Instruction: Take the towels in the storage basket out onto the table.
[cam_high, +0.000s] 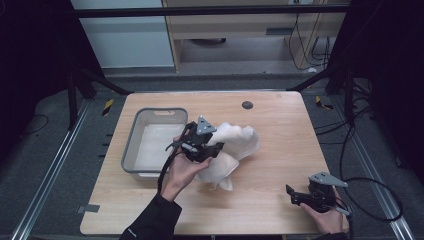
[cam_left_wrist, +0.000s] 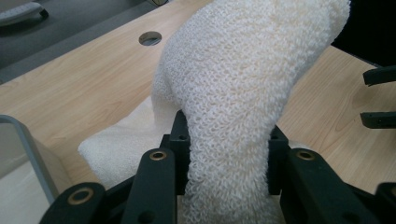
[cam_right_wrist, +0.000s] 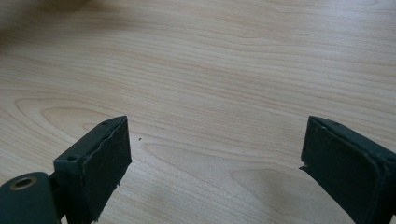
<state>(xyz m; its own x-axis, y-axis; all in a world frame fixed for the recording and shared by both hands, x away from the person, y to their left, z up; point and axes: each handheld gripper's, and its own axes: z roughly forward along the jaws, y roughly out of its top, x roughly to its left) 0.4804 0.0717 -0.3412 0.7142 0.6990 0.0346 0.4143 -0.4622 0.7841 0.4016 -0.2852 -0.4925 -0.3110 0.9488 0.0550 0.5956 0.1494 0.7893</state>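
Nubby terry towel (cam_left_wrist: 243, 84); matt wood table (cam_high: 280, 125).

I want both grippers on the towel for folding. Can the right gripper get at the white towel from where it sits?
Probably yes. The right gripper rests near the table's front right corner with its jaws open, and bare wood lies between it and the white towel, which the left gripper holds bunched beside the grey bin.
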